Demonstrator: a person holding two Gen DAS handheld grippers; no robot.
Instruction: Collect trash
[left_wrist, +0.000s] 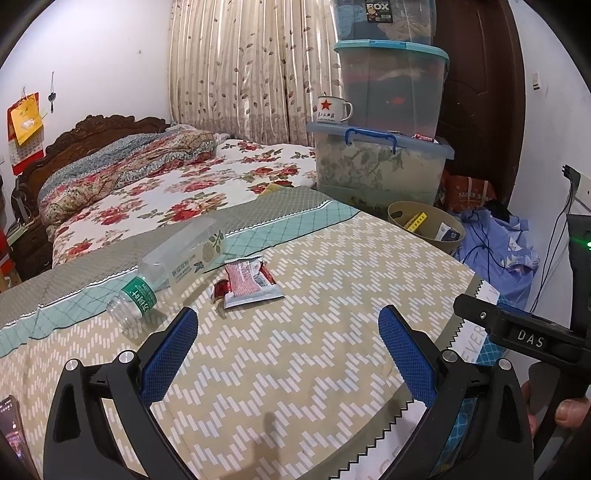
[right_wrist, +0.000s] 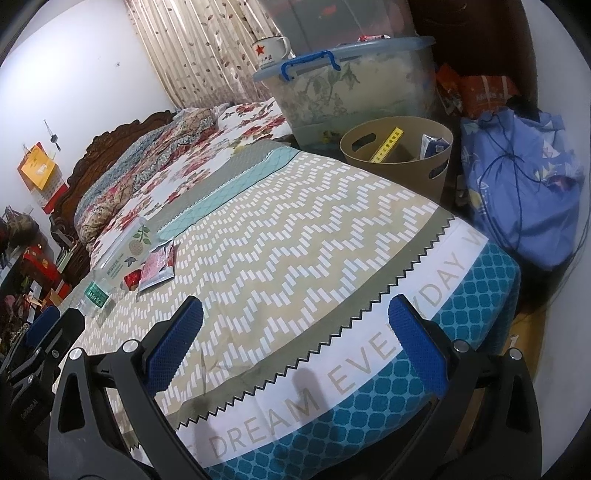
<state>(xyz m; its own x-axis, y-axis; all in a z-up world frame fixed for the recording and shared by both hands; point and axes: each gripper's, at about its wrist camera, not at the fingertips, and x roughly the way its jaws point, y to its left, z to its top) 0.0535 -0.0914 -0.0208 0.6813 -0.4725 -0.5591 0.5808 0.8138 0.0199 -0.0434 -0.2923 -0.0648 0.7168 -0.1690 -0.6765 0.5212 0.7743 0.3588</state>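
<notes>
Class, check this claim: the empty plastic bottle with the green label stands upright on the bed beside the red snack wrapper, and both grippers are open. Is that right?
Not quite. The plastic bottle lies on its side on the bed cover, as the left wrist view shows. It is beside the red snack wrapper, and the left gripper and right gripper are open.

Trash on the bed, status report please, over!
Left gripper and right gripper open, empty. Bottle, snack wrapper, candy wrapper lying on bedspread. Bin beyond. Path clear.
</notes>
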